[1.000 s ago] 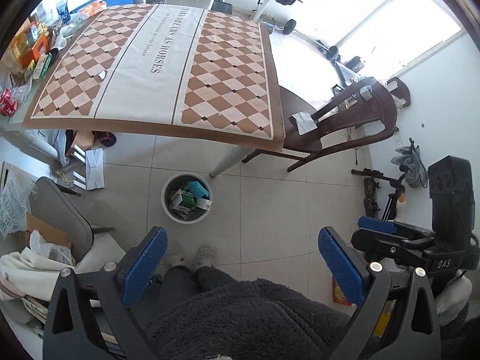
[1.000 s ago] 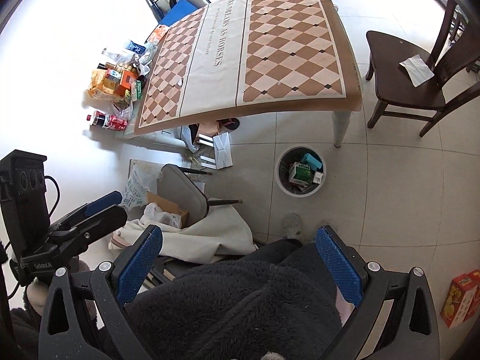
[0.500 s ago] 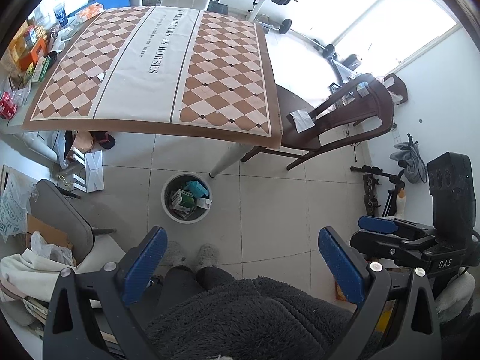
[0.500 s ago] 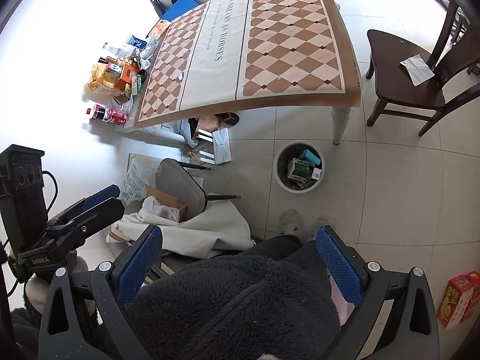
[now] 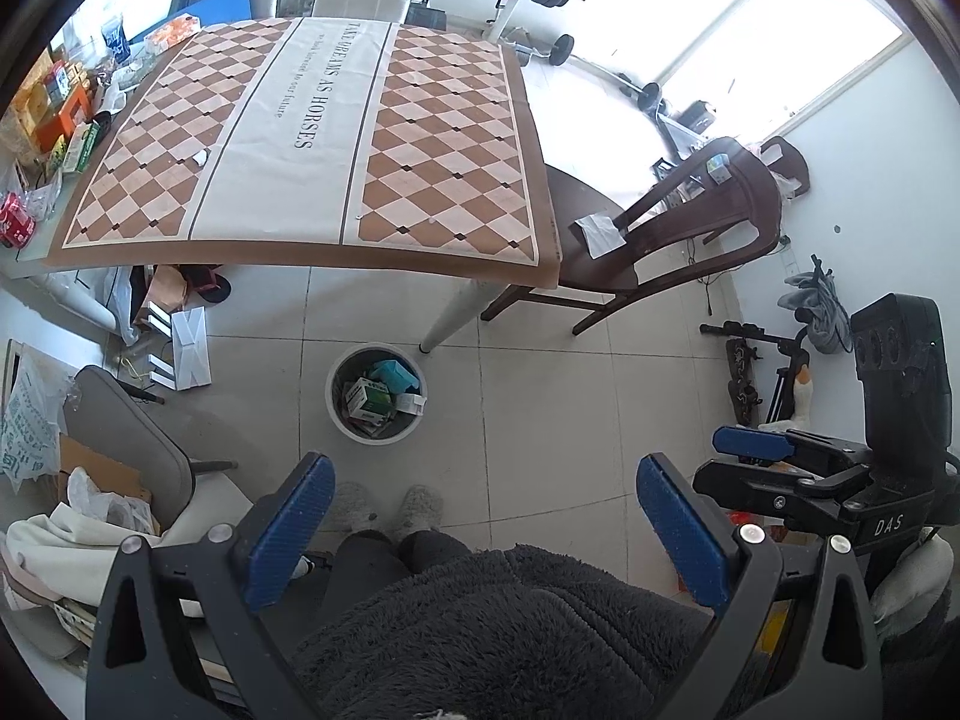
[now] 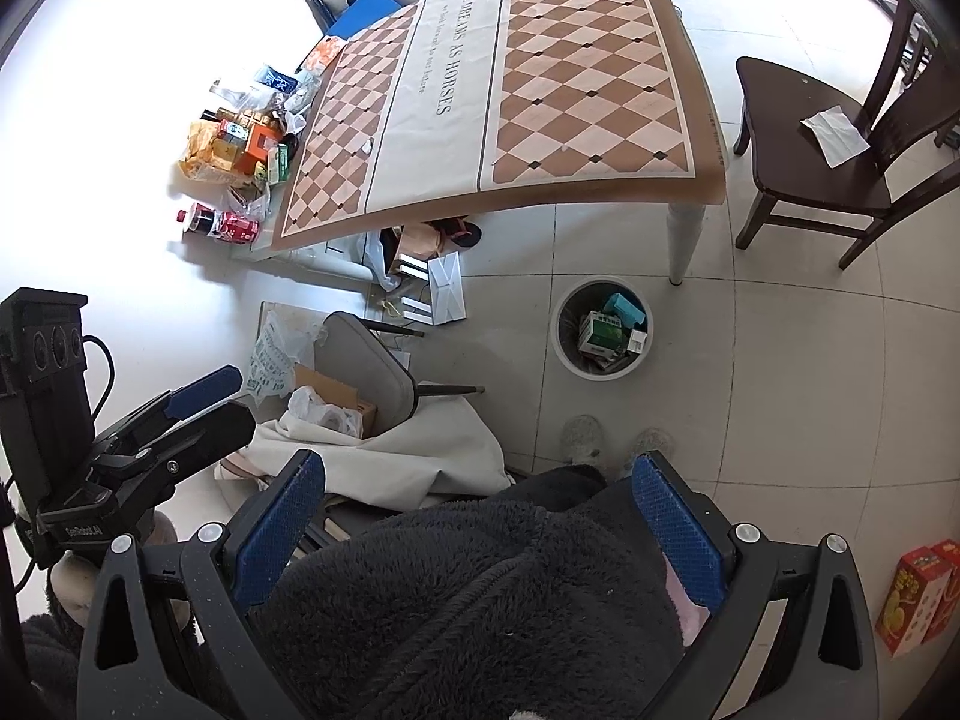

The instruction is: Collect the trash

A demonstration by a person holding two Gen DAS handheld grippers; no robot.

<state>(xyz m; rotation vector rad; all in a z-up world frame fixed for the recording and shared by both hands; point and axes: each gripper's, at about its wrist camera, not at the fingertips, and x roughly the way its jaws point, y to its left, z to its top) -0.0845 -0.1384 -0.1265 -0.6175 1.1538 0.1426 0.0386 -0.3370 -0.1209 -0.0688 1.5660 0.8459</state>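
Jaws on both tools stand spread wide with nothing between them: the left gripper (image 5: 480, 531) and the right gripper (image 6: 480, 531) hang high over the person's dark fleece jacket (image 6: 480, 612), low in each frame, well apart from any trash.

Just above the jaws, near the frame centre, sits the waste bin (image 5: 336, 420) on the tiled floor beside a white table leg (image 5: 447, 315). It already holds several cartons, a teal box and a green-and-white one among them, so part of the collecting looks done. The patterned tablecloth (image 5: 312, 138) is nearly bare; only small white scraps (image 5: 201, 157) show on it, too small to identify.

What may be left: a crumpled white paper (image 5: 597, 234) on the seat of the brown wooden chair (image 5: 600, 264) right of centre, and a red-and-yellow box (image 6: 915, 597) on the floor at the lower right of the right wrist view. Whether the packets and a red cola bottle (image 6: 219, 222) at the table's far-left edge count as trash I cannot tell.

Clutter at lower left, a grey chair (image 6: 372, 369), a white cloth (image 6: 420, 450) and a cardboard box (image 6: 327, 387), crowds that side, while the table leg stands close to the bin.
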